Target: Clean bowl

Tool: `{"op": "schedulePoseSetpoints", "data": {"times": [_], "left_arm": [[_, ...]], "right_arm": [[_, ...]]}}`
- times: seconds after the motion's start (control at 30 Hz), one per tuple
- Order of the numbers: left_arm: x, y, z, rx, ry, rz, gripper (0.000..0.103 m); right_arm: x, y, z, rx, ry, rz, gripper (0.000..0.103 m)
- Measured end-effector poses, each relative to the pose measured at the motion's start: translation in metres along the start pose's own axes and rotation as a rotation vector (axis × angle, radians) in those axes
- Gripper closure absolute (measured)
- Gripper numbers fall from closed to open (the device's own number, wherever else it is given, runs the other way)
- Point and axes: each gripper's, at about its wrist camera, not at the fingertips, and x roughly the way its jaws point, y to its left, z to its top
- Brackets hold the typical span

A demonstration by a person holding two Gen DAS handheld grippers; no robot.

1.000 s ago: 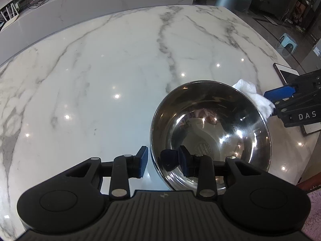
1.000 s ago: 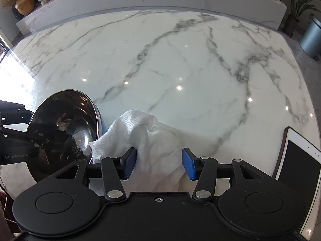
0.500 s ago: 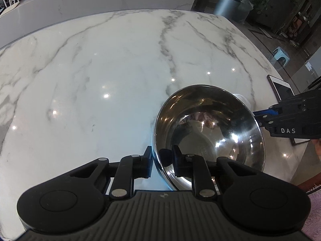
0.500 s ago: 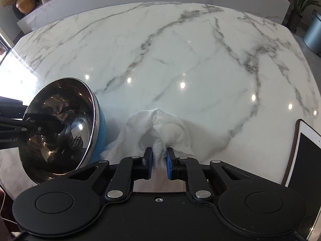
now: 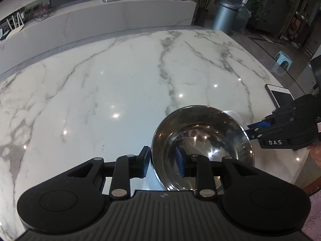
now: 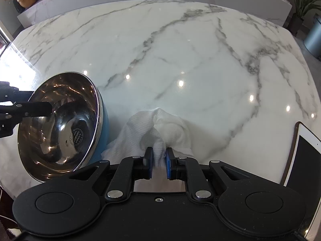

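Closest to us in the right wrist view, our right gripper [image 6: 159, 161] has its blue-padded fingers clamped on a pinched fold of a white, waffle-textured cloth [image 6: 160, 130], which spreads crumpled on the worktop [image 6: 180, 50] just ahead. Our left gripper [image 5: 163, 161] straddles the near rim of the bowl [image 5: 202, 142], one finger outside the wall and the other inside; its jaws are opening, and we see a gap between the inner pad and the metal. The bowl is round, with a mirror-bright stainless steel inside, a printed round mark at its bottom and a blue outer shell; it stands tilted up on its edge, its open side turned toward the cloth, just beside it. To the right of the cloth a tablet [image 6: 301, 156] with a pale bezel and dark screen lies flat near the worktop's edge. The worktop is glossy white marble with grey veins and bright spots of reflected ceiling lights. Beyond it runs a low marble-clad ledge [image 5: 100, 22] carrying small items and cables, and farther off stand a potted plant [image 5: 202, 4], a grey cylindrical bin [image 5: 224, 17] and a small blue stool [image 5: 283, 58] on the dark floor.
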Motion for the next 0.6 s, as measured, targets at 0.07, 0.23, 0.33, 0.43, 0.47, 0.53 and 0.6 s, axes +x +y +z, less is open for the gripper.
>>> {"op": "schedulePoseSetpoints", "data": {"times": [0.07, 0.23, 0.33, 0.43, 0.47, 0.53, 0.6], "left_arm": [[-0.009, -0.008, 0.0, 0.045, -0.029, -0.009, 0.062], [-0.018, -0.032, -0.005, 0.16, -0.04, -0.044, 0.061], [-0.018, -0.045, -0.009, 0.218, -0.033, -0.04, 0.061], [-0.018, -0.059, -0.015, 0.274, -0.023, -0.05, 0.061], [-0.018, -0.063, -0.017, 0.29, -0.022, -0.052, 0.061], [-0.017, -0.07, -0.02, 0.322, -0.022, -0.055, 0.06], [-0.016, -0.074, -0.023, 0.348, -0.022, -0.051, 0.06]], "right_arm": [[0.0, 0.0, 0.0, 0.005, 0.002, 0.0, 0.092], [0.001, 0.0, 0.002, 0.006, 0.009, -0.004, 0.092], [0.001, 0.0, 0.001, 0.011, 0.008, -0.004, 0.092], [0.0, 0.0, 0.0, 0.01, 0.002, -0.008, 0.092], [0.001, 0.0, 0.0, 0.009, 0.002, -0.008, 0.092], [0.001, 0.002, 0.0, 0.001, 0.002, -0.013, 0.092], [0.001, 0.003, 0.0, -0.005, 0.004, -0.015, 0.092]]}}
